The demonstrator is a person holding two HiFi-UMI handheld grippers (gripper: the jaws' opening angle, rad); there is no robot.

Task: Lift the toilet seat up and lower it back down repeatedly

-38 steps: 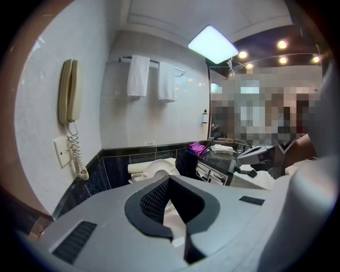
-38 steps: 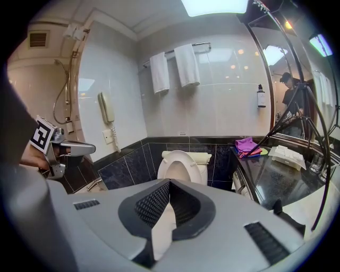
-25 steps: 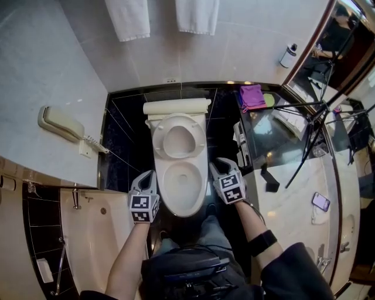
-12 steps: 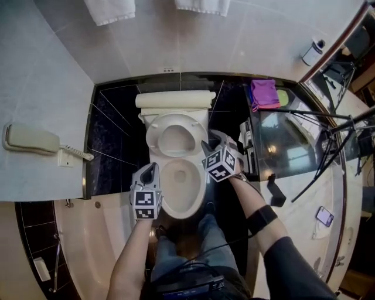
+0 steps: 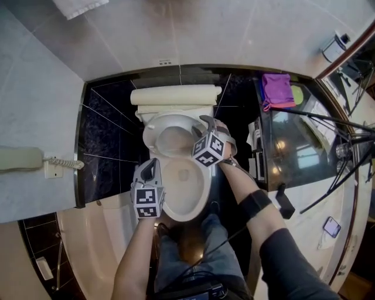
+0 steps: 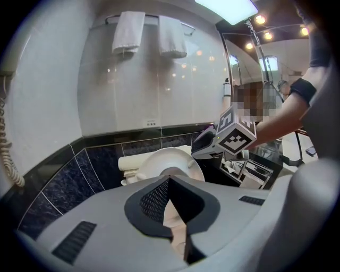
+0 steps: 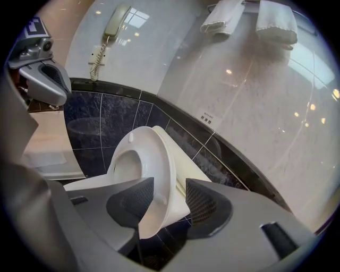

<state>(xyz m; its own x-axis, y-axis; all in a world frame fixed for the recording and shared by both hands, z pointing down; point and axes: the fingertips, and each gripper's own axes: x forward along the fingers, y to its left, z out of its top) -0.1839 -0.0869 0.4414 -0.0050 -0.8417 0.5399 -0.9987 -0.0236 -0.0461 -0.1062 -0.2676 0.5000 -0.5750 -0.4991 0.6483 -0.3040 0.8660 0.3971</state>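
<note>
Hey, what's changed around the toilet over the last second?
The right tool swung from the front right of the bowl up to the raised toilet seat, rolling; its jaws have just been opening and now straddle the seat's rim without pressing. Unchanged: the seat is up, the left tool beside the bowl's left side.

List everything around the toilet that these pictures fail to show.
- Right tongs, jaws just been opening, astride the raised toilet seat: in the right gripper view, the rim itself masks whether a pad touches it.
- Wall label: too small to read in any view.
- Towel: cut off by the head view's top edge.
- Toilet bowl: in the left gripper view, mostly hidden behind the left tongs.
</note>
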